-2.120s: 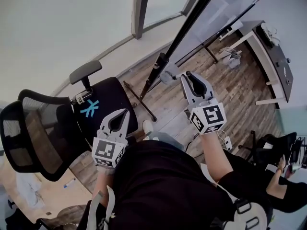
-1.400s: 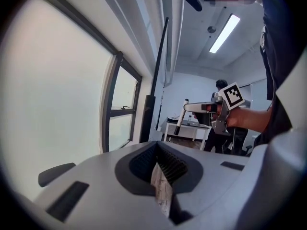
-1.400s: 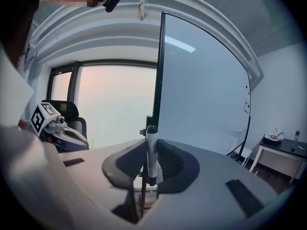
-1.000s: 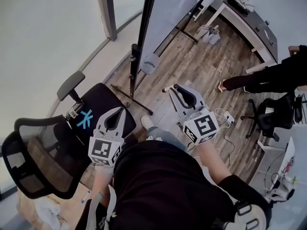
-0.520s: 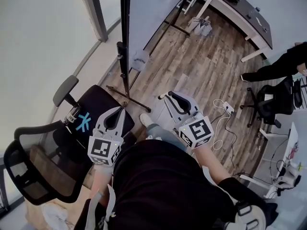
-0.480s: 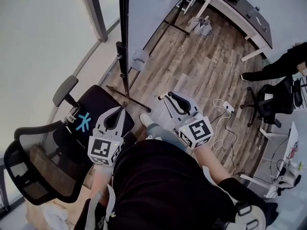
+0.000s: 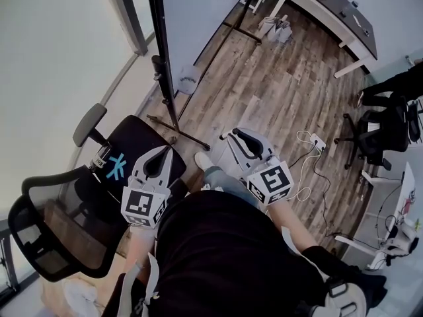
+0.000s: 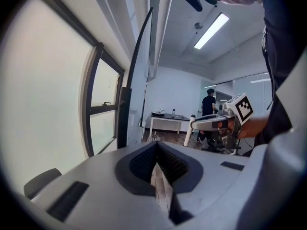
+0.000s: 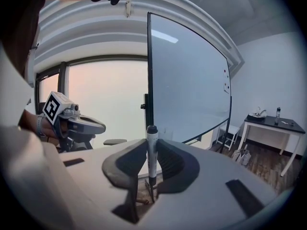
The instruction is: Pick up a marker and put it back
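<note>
My right gripper [image 9: 151, 174] is shut on a white marker [image 9: 152, 152] with a black cap, which stands upright between the pads. In the head view this gripper [image 7: 235, 136] is held out over the wood floor in front of my body, and the marker's end [image 7: 225, 136] sticks out at its left. My left gripper [image 7: 165, 152] is held over the black chair seat, shut with nothing in it; its pads [image 8: 165, 163] meet. The whiteboard [image 9: 187, 90] stands ahead of the right gripper, an arm's reach or more away, and rises at the top of the head view [image 7: 198, 12].
A black office chair [image 7: 79, 197] stands close on my left. The whiteboard's stand pole [image 7: 162, 65] and its feet are on the floor ahead. A dark desk [image 7: 337, 12] is far right, with another chair [image 7: 380, 127] and cables [image 7: 316, 140] on the floor. A person [image 8: 209, 102] stands far off.
The right gripper, still holding the marker, has come down and back from the whiteboard stand towards my body. The view has swung, and the person at the right has moved off. The left gripper has held still.
</note>
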`<move>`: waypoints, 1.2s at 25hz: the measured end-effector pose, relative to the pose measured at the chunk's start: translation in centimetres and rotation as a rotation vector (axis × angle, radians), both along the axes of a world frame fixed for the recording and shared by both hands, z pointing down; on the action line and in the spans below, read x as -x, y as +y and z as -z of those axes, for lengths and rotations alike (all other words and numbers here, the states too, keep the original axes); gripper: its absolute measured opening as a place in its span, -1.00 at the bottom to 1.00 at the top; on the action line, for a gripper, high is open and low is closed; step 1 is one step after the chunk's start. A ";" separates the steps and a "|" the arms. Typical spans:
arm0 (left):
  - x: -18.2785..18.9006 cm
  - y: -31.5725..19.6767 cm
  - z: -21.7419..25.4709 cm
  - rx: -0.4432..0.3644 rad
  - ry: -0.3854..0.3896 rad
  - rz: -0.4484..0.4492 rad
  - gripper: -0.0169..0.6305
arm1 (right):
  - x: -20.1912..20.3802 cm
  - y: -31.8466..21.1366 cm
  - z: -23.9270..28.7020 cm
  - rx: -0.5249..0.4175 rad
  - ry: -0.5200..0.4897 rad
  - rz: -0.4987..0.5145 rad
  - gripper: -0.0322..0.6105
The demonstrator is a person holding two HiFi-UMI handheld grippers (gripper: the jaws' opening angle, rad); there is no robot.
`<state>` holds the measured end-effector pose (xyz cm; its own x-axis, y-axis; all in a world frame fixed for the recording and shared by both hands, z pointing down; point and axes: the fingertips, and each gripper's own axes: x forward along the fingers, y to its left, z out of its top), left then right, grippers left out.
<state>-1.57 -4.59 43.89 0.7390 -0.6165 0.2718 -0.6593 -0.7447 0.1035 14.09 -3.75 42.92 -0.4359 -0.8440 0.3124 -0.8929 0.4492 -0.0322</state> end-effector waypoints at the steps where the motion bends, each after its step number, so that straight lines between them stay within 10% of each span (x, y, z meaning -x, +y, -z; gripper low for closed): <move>1: -0.1 0.0 0.0 0.001 -0.001 -0.001 -0.92 | -0.1 0.0 -0.1 0.003 0.000 0.001 -0.65; 30: 0.7 -1.4 -0.4 0.019 -0.011 0.120 -0.92 | 0.1 -5.9 2.7 -0.054 -0.003 0.113 -0.65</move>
<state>-2.32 -6.03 44.25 0.6573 -0.6946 0.2922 -0.7446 -0.6585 0.1095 14.02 -9.70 40.27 -0.5301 -0.8051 0.2660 -0.8364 0.5481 -0.0077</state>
